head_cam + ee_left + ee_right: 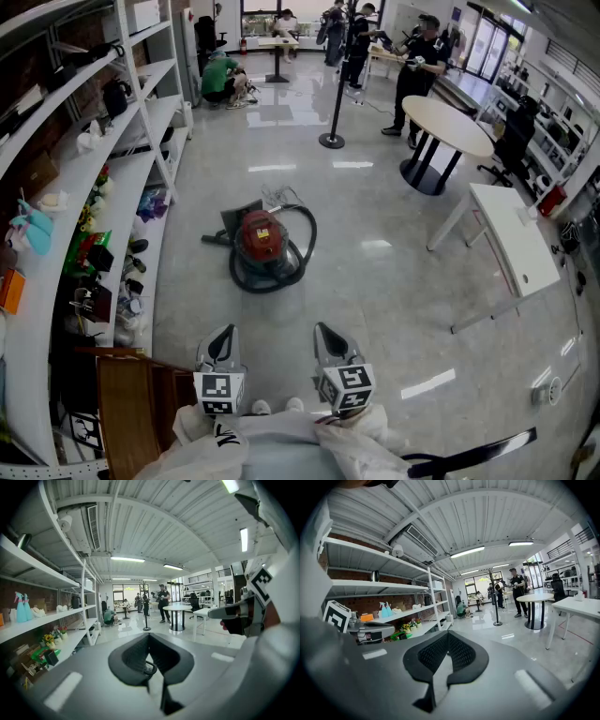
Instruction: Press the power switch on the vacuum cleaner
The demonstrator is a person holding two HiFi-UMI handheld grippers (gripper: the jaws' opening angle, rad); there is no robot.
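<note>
Head view: the vacuum cleaner (262,236) sat on the floor at 12 o'clock from the person. It was a red canister with its dark hose (306,246) looped round the body. The left gripper (224,332) was at 7 o'clock in the frame and the right gripper (324,329) at 5 o'clock. They were side by side, close in to the body, both aimed toward the machine and well apart from it.

Task status: not begun, as far as could be judged. Neither gripper touched the vacuum cleaner. The power switch was too small to pick out on the canister. Left to do, by my estimate: close the gap, lower one gripper, find the switch and push it with a jaw tip.

Left gripper view: jaws met tip to tip, nothing held. Right gripper view: same, tips together, empty.

View differences: only the head view showed the whole vacuum cleaner and where it lay between the shelving (42,314) at 9 o'clock and the round table (450,125) at 2 o'clock. Both gripper views looked level across the room and passed over the machine. They gave the jaw state, which the head view showed poorly. Each also caught the other gripper's marker cube, at 3 o'clock in the left view and at 9 o'clock in the right.
</note>
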